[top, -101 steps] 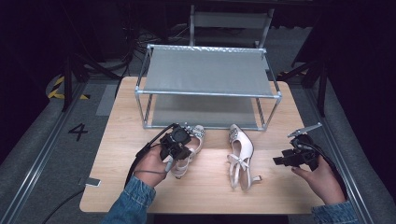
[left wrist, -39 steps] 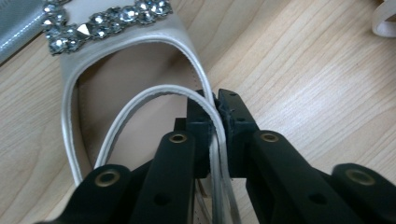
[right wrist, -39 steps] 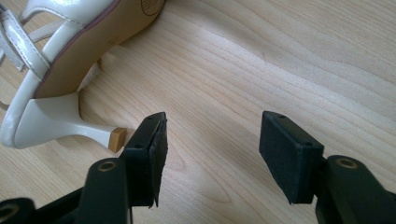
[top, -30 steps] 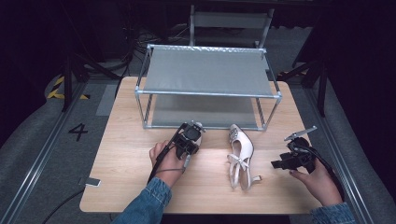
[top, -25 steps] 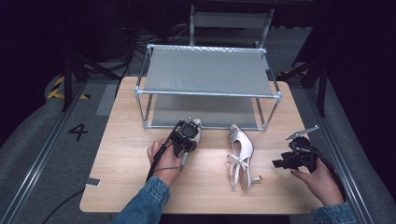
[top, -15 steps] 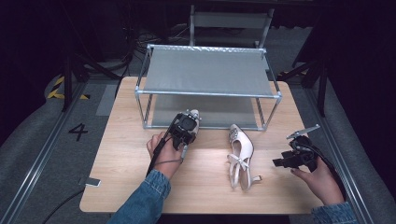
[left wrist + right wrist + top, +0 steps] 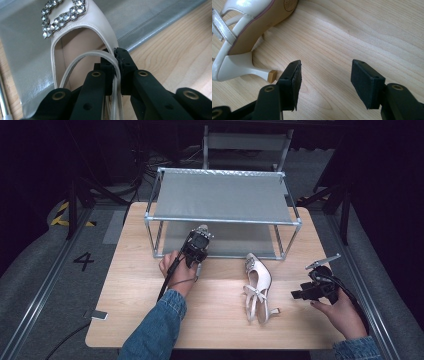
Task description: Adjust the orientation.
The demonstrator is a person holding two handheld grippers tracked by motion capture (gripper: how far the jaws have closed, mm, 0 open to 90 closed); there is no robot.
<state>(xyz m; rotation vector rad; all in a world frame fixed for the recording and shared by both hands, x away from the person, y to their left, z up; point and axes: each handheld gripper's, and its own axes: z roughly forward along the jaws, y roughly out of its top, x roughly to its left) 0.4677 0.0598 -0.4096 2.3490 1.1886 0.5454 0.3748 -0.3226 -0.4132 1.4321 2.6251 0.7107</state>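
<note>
My left gripper [image 7: 199, 239] is shut on a cream heeled shoe [image 7: 82, 37] with a rhinestone buckle, its jaws pinching the shoe's side edge and thin strap. The shoe's toe reaches over the silver lower shelf [image 7: 25, 55] of the metal rack [image 7: 220, 197]. In the left gripper view the gripper [image 7: 116, 60] points at the shelf's front edge. The matching second shoe [image 7: 257, 285] lies on the wooden table [image 7: 130, 295]. My right gripper [image 7: 312, 290] hovers open to its right. In the right gripper view the jaws [image 7: 325, 72] stand wide beside that shoe's heel [image 7: 242, 68].
The two-level rack has metal posts [image 7: 150, 235] at its corners and stands at the table's far half. A small grey object [image 7: 99, 314] lies near the table's front left edge. Dark floor and stands surround the table.
My left hand has carried the buckled shoe away from me, from the middle of the table to the rack's lower shelf. The right hand and the second shoe have stayed put.
</note>
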